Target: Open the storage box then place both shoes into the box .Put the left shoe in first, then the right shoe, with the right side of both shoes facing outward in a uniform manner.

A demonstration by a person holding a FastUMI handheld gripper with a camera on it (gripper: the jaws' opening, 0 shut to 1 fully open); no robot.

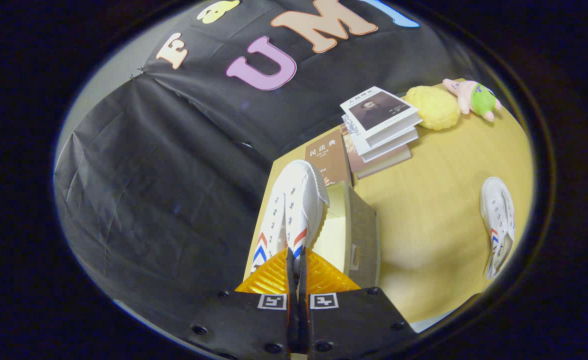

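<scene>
My gripper [296,260] is shut on the heel edge of a white shoe [294,205] with red and blue stripes; both fingers press on it. The held shoe points away from me, lifted and tilted above the left rim of the open storage box [361,235]. The box stands just ahead of the fingers on the wooden table, its pale inside showing and nothing seen in the part that shows. The second white shoe [498,222] lies on the table far to the right of the box.
A stack of books [381,130] and a brown book [328,159] lie beyond the box. A yellow plush [433,107] and a pink plush toy [474,98] sit at the table's far edge [441,200]. The black cloth wall hangs left of the table.
</scene>
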